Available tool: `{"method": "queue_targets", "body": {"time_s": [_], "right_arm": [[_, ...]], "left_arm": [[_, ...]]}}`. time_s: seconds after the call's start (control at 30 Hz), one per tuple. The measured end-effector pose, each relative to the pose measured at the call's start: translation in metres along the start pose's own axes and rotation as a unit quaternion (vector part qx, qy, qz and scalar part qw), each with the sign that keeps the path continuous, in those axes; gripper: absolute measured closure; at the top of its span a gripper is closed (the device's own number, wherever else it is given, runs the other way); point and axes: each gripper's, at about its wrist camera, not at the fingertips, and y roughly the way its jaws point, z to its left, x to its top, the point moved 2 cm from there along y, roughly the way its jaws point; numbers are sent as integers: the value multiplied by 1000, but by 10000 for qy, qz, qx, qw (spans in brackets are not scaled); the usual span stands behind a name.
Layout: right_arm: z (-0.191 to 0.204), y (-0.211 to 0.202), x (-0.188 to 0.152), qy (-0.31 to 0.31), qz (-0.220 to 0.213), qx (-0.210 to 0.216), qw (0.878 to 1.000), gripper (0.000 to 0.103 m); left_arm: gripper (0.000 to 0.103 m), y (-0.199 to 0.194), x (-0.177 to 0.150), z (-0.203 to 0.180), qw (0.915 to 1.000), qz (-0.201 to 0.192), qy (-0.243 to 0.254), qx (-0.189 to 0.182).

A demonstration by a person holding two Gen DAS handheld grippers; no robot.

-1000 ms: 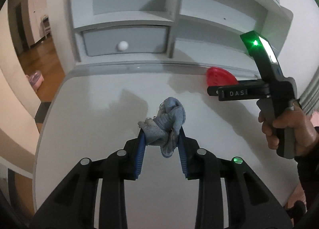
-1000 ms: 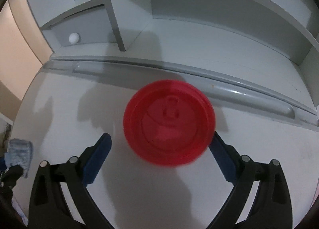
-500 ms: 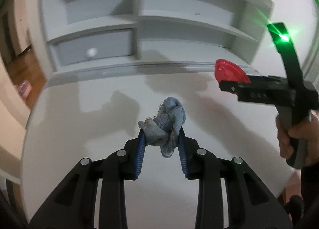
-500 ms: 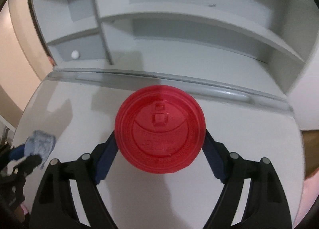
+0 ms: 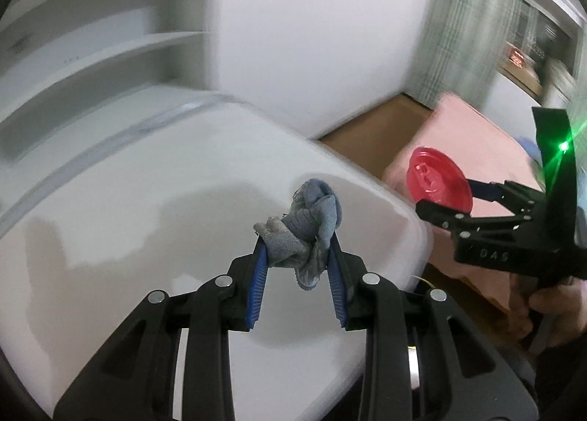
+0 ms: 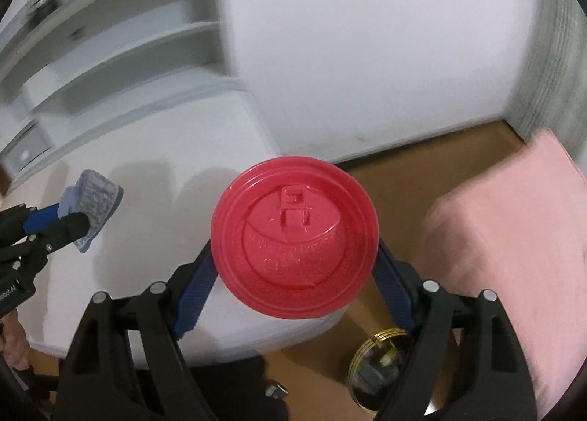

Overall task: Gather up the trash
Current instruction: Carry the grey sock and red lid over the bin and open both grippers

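My left tool (image 5: pixel 297 256) is clamped narrow on a crumpled blue-grey rag (image 5: pixel 304 223), pinched low so the bulk bunches above the pads and a loose tail hangs between them; I judge that grip sure enough for carrying. My right tool (image 6: pixel 293 270) is set wide, gripping a red cup lid (image 6: pixel 295 237) by its rim on 2 opposite edges, face toward the camera, so the flat disc cannot slip through.

Both pieces hang in the air above the white surface (image 5: pixel 128 208), lower centre of each view, the lid past its rounded corner. In the right view's bottom right, on the brown floor (image 6: pixel 422 171), sits a gold-rimmed container (image 6: pixel 374 366), possibly the bin; I cannot tell. White shelves (image 6: pixel 110 47) fill the upper left, a pink bed (image 6: pixel 513 256) the right edge.
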Motion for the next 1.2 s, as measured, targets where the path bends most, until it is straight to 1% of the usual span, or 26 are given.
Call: {"method": "queue_targets", "body": {"time_s": [0.03, 0.07, 0.1, 0.13, 0.17, 0.2, 0.23, 0.3, 0.37, 0.5, 0.63, 0.67, 0.73, 0.8, 0.9, 1.03, 1.2], "right_arm": [[-25, -2, -12, 182, 49, -156, 9997, 24], [-49, -3, -24, 372, 103, -295, 9988, 24], [-67, -5, -34, 508, 144, -374, 9979, 24], [-89, -6, -46, 698, 207, -469, 9962, 24], [-109, -6, -59, 883, 277, -559, 9941, 24], [-127, -6, -71, 1041, 345, -639, 9919, 24], [-140, -6, -82, 1163, 396, -690, 9900, 24], [-165, -5, -102, 1407, 507, -778, 9857, 24], [-185, -2, -122, 1624, 624, -842, 9811, 24], [-218, 11, -166, 2026, 923, -860, 9711, 24], [-243, 27, -200, 2314, 1186, -732, 9628, 24], [-248, 34, -206, 2353, 1259, -698, 9612, 24], [-246, 47, -218, 2450, 1413, -591, 9574, 24], [-250, 61, -229, 2560, 1572, -489, 9525, 24], [-252, 83, -246, 2674, 1814, -367, 9457, 24], [-252, 95, -257, 2758, 1971, -287, 9404, 24], [-253, 98, -256, 2809, 1958, -237, 9392, 23]], "left_arm": [[73, 8, 1, -16, 9998, 45, 93, -145], [73, 20, 2, -40, 9991, 113, 228, -333], [73, 28, 2, -57, 9983, 162, 328, -459], [73, 41, 1, -85, 9961, 253, 514, -670], [73, 48, 0, -100, 9947, 312, 607, -773], [73, 60, -3, -124, 9919, 418, 747, -939], [73, 71, -7, -141, 9894, 512, 856, -1052], [73, 88, -14, -168, 9854, 662, 1029, -1181], [73, 113, -27, -196, 9803, 873, 1235, -1273], [73, 154, -53, -233, 9699, 1296, 1466, -1446], [73, 189, -75, -248, 9633, 1591, 1542, -1513], [73, 200, -74, -251, 9620, 1626, 1550, -1554], [73, 219, -87, -254, 9583, 1746, 1585, -1615], [73, 238, -89, -257, 9563, 1891, 1555, -1599], [73, 266, -105, -260, 9522, 2148, 1488, -1584], [73, 280, -126, -263, 9482, 2331, 1529, -1522], [73, 287, -136, -264, 9454, 2443, 1541, -1511]]}}
